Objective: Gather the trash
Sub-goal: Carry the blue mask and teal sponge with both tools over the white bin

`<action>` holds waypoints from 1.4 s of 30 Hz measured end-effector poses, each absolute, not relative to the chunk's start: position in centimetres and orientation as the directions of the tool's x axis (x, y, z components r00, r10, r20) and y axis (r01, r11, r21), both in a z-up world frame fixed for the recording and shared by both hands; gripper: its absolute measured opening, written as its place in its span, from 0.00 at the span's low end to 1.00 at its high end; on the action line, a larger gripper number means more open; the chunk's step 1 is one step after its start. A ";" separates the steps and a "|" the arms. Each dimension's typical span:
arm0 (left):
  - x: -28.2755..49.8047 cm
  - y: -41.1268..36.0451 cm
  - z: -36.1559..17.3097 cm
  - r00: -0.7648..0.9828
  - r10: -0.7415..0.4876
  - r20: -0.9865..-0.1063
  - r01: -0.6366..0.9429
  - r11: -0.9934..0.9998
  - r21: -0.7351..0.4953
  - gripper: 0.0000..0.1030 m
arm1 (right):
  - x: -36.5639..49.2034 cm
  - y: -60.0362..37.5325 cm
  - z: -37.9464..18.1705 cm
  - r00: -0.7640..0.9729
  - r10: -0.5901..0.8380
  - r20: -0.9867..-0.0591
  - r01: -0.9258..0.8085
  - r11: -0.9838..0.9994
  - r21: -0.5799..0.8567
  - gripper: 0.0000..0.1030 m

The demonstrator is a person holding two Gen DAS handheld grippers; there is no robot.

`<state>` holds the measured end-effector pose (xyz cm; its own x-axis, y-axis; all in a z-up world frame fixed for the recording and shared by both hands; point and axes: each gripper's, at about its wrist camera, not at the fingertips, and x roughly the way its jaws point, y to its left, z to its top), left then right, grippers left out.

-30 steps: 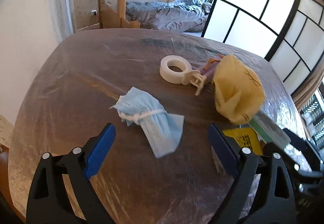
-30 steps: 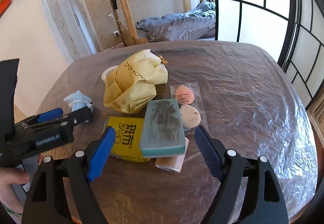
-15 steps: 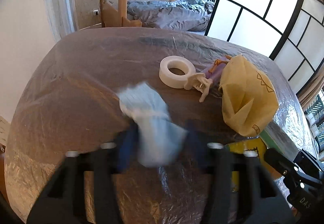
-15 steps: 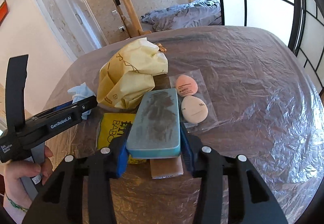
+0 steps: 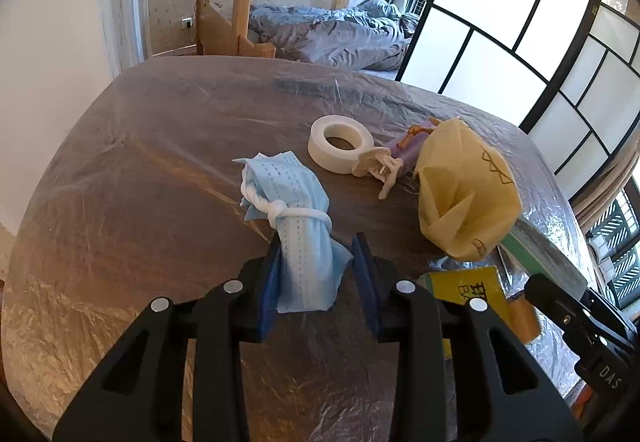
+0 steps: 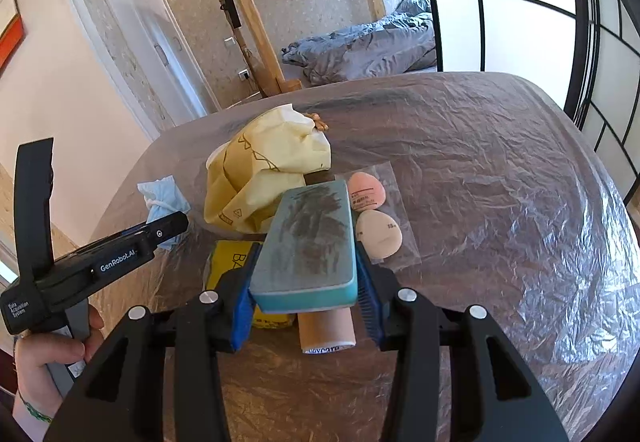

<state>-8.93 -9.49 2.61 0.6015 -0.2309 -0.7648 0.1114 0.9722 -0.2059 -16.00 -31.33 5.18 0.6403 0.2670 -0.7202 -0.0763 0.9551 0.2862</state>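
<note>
A crumpled blue face mask (image 5: 288, 194) tied with its white loop lies on the film-covered table (image 5: 160, 162). My left gripper (image 5: 318, 246) is closing on the mask's near end, and both blue pads touch the cloth. The mask also shows in the right wrist view (image 6: 162, 194), beyond the left gripper's black body (image 6: 120, 254). My right gripper (image 6: 308, 254) is shut on a teal block with a dirty grey top (image 6: 310, 234), gripped by its long sides. A crumpled yellow paper bag (image 6: 264, 178) lies just behind the block.
A white tape roll (image 5: 340, 148) and a white peg (image 5: 380, 168) lie beyond the mask. A yellow packet (image 6: 228, 262) and a cardboard tube (image 6: 326, 330) sit under the block. Two makeup sponges in a clear bag (image 6: 376, 214) lie to its right. A hand (image 6: 44, 358) holds the left gripper.
Both grippers stood wide open a second ago. The left jaws have come in onto the mask's near end, and the right jaws have closed onto the teal block.
</note>
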 end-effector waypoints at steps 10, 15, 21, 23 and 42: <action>-10.1 -9.8 2.9 0.597 -0.245 -0.764 0.119 0.969 -0.218 0.35 | -16.8 -31.8 5.7 0.654 0.244 -0.716 -0.062 0.961 0.271 0.42; -10.8 -10.0 3.2 0.599 -0.246 -0.762 0.127 0.969 -0.213 0.35 | -17.1 -31.9 5.9 0.657 0.235 -0.716 -0.051 0.962 0.270 0.42; -12.0 -9.9 3.6 0.602 -0.258 -0.756 0.134 0.966 -0.222 0.35 | -17.9 -31.4 6.3 0.662 0.233 -0.713 -0.054 0.963 0.264 0.42; -12.3 -9.8 3.7 0.603 -0.261 -0.754 0.140 0.965 -0.223 0.35 | -18.3 -31.4 6.5 0.663 0.235 -0.711 -0.055 0.962 0.267 0.42; -16.9 -9.4 4.2 0.590 -0.319 -0.742 0.236 0.947 -0.219 0.35 | -23.8 -29.9 7.3 0.671 0.190 -0.717 -0.013 0.969 0.245 0.42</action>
